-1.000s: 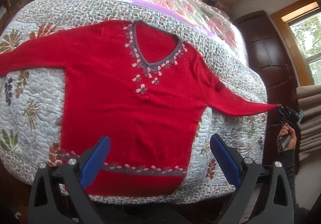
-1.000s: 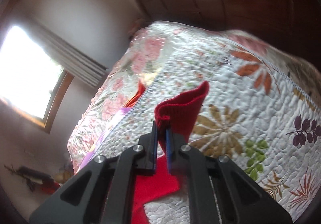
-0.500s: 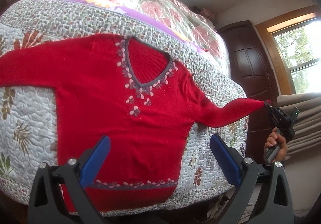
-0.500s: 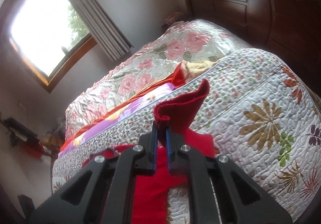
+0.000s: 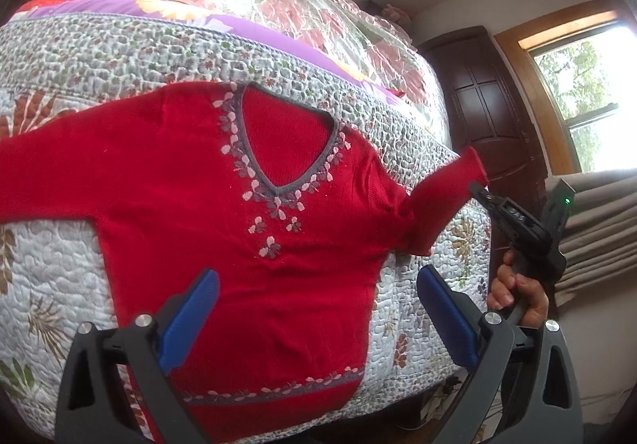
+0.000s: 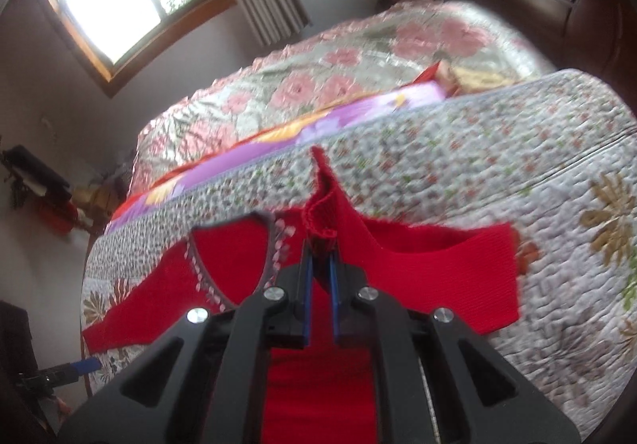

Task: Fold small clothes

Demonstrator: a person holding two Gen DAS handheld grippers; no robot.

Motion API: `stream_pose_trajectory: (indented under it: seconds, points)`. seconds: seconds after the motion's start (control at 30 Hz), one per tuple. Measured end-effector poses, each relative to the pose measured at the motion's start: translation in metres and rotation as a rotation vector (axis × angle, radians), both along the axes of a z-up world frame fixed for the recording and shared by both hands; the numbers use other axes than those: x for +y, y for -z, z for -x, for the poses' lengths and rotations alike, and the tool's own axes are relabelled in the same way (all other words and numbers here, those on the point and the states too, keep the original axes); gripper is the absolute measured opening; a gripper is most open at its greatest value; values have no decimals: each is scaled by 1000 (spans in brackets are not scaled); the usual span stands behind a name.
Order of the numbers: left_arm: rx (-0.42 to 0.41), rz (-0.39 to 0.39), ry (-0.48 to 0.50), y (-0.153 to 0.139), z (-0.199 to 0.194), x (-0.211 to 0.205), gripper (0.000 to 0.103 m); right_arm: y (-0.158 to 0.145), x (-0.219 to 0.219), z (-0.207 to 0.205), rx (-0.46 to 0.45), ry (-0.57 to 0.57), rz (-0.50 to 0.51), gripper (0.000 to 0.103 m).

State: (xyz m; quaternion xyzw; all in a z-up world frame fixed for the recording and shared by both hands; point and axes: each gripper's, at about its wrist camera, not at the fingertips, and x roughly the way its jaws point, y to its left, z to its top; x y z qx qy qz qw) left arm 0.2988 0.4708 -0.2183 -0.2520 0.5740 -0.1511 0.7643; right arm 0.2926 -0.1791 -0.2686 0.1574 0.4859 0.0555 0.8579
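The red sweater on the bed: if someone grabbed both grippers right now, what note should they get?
Right gripper: shut on the sleeve cuff, lifted off the quilt.
Left gripper: fingers open, holding nothing, hovering near the hem.
Red sweater: front up, body flat; the other sleeve lies stretched out.
Done: one sleeve picked up.
Left: lay it across the chest, fold the other sleeve, then the body.

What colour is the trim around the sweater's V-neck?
Grey trim, edged with small pink and grey petal motifs, on the red sweater; clearest in the left wrist view.

Both wrist views overlook the sweater (image 5: 247,205) closely.
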Motion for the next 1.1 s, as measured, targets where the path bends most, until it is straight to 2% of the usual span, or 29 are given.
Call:
stream_pose_trajectory:
  seconds: [0.2,0.37,0.4,0.47,0.53,0.57,0.7,0.83,0.97,1.0,1.1]
  points:
    - [34,32,33,33,-26,3,99,76,79,-5,119,-108,52,6]
    - [94,123,49,74,-48,2,99,140,129,6,221,-185,158,7]
    - [109,149,50,81,-52,1,99,149,134,8,233,-193,174,10]
    - [138,218,53,97,-61,-3,99,159,137,14,254,-193,178,23]
    - [160,282,54,112,-72,-8,99,159,140,21,250,-200,171,38]
    - [171,320,51,119,-77,-12,99,157,141,26,248,-201,174,40]
    - [226,452,32,150,-98,-30,99,139,122,66,292,-134,114,44]
    - [310,493,18,188,-119,-56,99,115,95,129,342,-52,46,47]
    - [349,449,62,207,-134,-86,99,94,79,197,393,18,47,52]
    - [366,406,75,212,-138,-95,99,90,73,214,412,46,43,53]
    - [384,346,76,218,-140,-106,99,81,64,245,449,117,34,54]
